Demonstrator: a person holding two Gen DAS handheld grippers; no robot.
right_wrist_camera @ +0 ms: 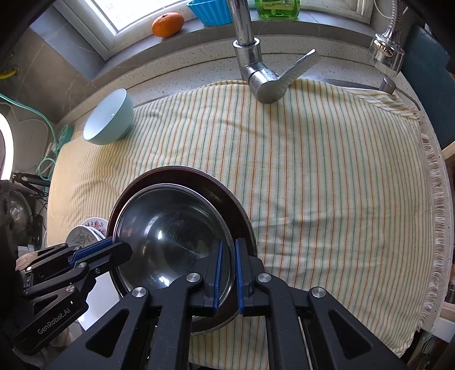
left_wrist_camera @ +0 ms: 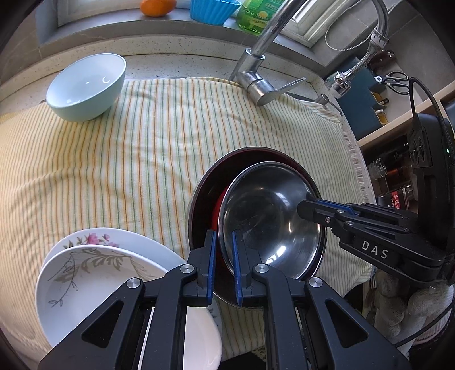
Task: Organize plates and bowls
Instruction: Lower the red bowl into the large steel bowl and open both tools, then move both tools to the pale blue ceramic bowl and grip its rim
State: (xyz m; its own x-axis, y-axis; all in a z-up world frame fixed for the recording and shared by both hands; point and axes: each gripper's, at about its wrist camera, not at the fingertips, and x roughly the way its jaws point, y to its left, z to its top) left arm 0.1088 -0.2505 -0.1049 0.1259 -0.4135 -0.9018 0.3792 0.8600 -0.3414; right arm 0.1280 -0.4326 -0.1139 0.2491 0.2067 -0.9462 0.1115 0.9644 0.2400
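Two tongs pinch one steel bowl over a bigger dark bowl

The left tongs point(left_wrist_camera: 222, 266) and right tongs point(right_wrist_camera: 228, 273) each clamp a rim of the steel bowl point(left_wrist_camera: 273, 224), which sits inside the dark bowl point(left_wrist_camera: 203, 193) on the striped cloth point(left_wrist_camera: 136, 159) covering the tabletop. Just beside it, two flowered plates point(left_wrist_camera: 85, 273) are stacked. Farther off stands one pale blue bowl point(left_wrist_camera: 85, 88), then the tap point(left_wrist_camera: 256, 68), and on the sill an orange point(right_wrist_camera: 167, 24).

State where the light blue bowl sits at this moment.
The light blue bowl sits alone at the far left corner of the striped cloth, near the windowsill, well apart from the steel bowl both grippers hold.
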